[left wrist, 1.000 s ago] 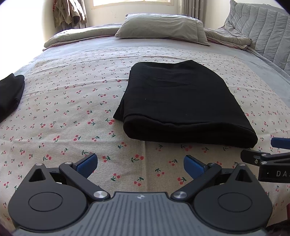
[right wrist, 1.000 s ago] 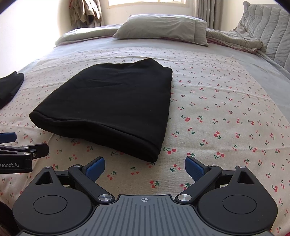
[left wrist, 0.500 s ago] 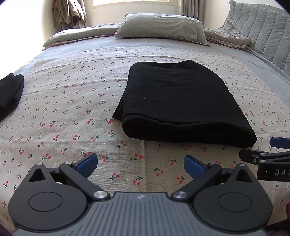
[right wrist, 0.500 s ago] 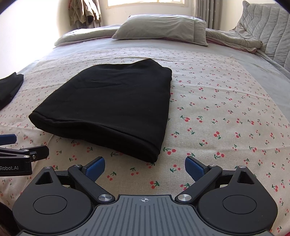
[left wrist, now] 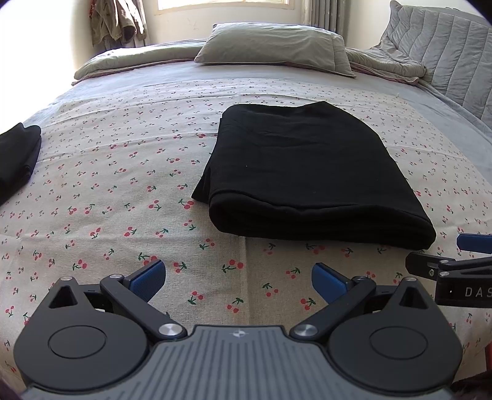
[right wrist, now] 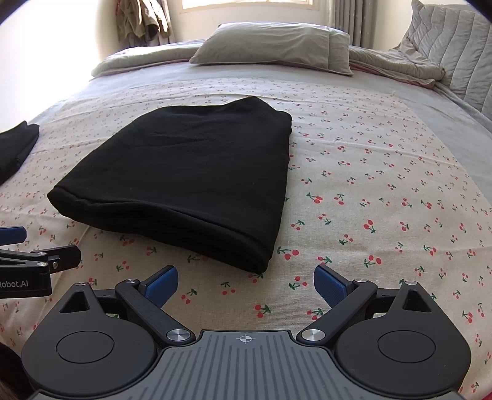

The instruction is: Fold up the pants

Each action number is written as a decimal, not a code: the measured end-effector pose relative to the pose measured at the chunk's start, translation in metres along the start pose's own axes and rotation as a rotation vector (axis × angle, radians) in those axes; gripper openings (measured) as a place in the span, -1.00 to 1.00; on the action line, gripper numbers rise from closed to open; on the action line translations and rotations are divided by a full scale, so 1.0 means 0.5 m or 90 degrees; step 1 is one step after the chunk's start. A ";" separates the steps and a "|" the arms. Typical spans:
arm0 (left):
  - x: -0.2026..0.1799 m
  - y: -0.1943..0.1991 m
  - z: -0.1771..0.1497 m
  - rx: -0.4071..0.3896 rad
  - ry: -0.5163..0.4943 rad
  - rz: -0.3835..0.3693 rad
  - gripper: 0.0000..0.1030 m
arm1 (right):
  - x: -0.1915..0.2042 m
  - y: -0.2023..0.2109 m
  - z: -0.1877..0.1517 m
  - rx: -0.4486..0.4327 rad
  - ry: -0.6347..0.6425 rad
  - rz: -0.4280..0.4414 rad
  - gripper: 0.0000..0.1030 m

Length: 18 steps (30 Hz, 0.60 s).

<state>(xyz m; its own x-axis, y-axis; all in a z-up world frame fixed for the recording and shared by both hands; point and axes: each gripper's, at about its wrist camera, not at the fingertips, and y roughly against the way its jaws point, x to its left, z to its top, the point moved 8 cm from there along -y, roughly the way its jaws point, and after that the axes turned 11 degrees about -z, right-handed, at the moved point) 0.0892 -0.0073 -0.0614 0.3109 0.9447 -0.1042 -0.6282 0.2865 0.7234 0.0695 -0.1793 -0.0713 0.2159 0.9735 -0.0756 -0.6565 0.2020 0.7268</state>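
Black pants [left wrist: 310, 172] lie folded into a thick rectangle on the cherry-print sheet [left wrist: 123, 172], its rounded fold edge facing me. In the right wrist view the same pants [right wrist: 190, 181] sit left of centre. My left gripper [left wrist: 238, 281] hovers open over the sheet, a short way in front of the fold, with nothing between its blue pads. My right gripper [right wrist: 246, 283] is open too, just short of the pants' near right corner. Each gripper shows at the edge of the other's view: the right gripper [left wrist: 455, 267] and the left gripper [right wrist: 33, 258].
Another dark folded garment [left wrist: 17, 160] lies at the bed's left edge. A grey pillow [left wrist: 273, 46] and a rumpled quilt [left wrist: 396, 66] are at the head of the bed, a padded grey panel [left wrist: 449, 52] at the right. Clothes [left wrist: 117, 23] hang by the window.
Both grippers have drifted slightly back and lower from the pants. They stay open. The pants have not moved.
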 end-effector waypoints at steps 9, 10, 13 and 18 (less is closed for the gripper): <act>0.000 -0.001 0.000 0.001 -0.001 -0.001 1.00 | 0.000 -0.001 0.000 0.000 0.000 0.000 0.88; -0.001 -0.001 0.000 0.001 -0.001 -0.002 1.00 | 0.000 -0.001 0.000 0.000 0.000 0.000 0.88; -0.001 -0.002 0.000 0.002 0.000 -0.002 1.00 | 0.000 -0.001 0.000 0.000 0.000 0.000 0.88; -0.003 -0.004 -0.002 0.005 0.001 -0.006 1.00 | 0.000 -0.001 0.000 0.000 0.000 0.000 0.88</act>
<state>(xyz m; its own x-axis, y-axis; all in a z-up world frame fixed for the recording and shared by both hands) 0.0893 -0.0091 -0.0632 0.3156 0.9423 -0.1115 -0.6203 0.2938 0.7273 0.0700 -0.1793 -0.0717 0.2157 0.9735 -0.0754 -0.6565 0.2017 0.7269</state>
